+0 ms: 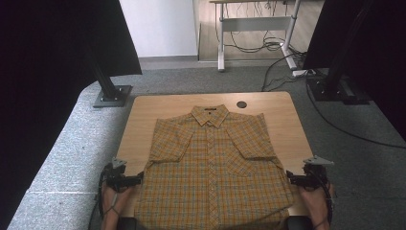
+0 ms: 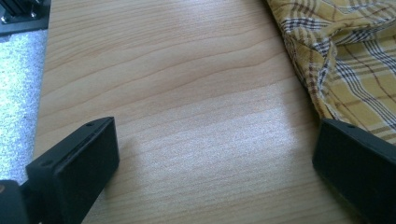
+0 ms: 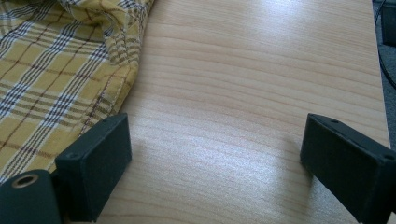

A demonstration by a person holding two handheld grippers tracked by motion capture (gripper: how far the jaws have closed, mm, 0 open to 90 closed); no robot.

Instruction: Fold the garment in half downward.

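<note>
Between the two grippers, on the wooden table [image 1: 143, 108], a yellow plaid short-sleeved shirt [image 1: 213, 167] lies flat, front up, collar [image 1: 209, 115] at the far end and hem toward the person. Both sleeves are spread out to the sides.

Left gripper [image 1: 136, 179]: at the shirt's left edge, low on the near part of the table, held by the person's left hand [image 1: 115, 191]. In the left gripper view its jaws stand wide apart with bare wood between them. The left jaw sits over plain tabletop; the right jaw is at the shirt's side edge [image 2: 322, 98], with plaid fabric just beyond and above it. Whether that jaw touches the cloth cannot be told. Nothing is held.

Right gripper [image 1: 292, 179]: mirror position at the shirt's right edge, held by the right hand [image 1: 316, 201]. In the right gripper view the jaws are likewise spread wide, with bare wood between them. The left jaw lies at the shirt's seamed edge [image 3: 116, 88]; the right jaw is over bare table near its right border. Nothing is held.

Beyond both grippers, past the collar, a dark round grommet [image 1: 241, 104] is set in the tabletop near the far edge. Grey carpet [image 1: 62, 158] surrounds the table, and a black stand base [image 1: 112, 96] is off the far left corner.
</note>
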